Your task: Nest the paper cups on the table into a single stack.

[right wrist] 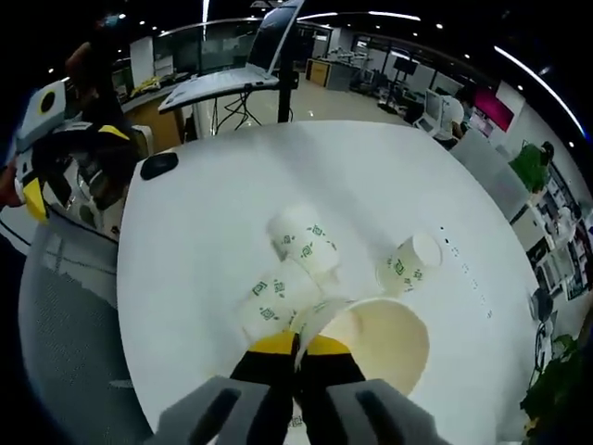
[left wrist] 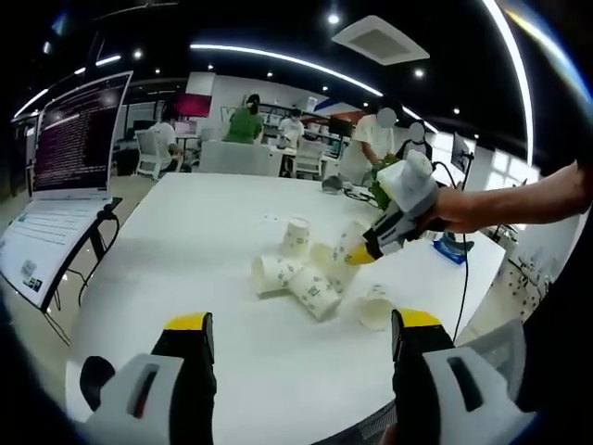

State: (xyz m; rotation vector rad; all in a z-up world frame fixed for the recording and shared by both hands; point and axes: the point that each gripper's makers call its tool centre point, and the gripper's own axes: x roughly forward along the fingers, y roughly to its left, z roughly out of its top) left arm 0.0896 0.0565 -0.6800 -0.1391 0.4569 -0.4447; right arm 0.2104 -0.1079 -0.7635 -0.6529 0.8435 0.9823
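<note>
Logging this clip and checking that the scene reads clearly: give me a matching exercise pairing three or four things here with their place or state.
Things:
1. right gripper
2. left gripper
3. laptop
4. upright cup

States:
a. on a stand beside the table
b. jaws apart, holding nothing
c. standing at the far side of the cup cluster
d. jaws pinching a cup's rim

Pairs: 1-d, 2-b, 3-a, 4-c
</note>
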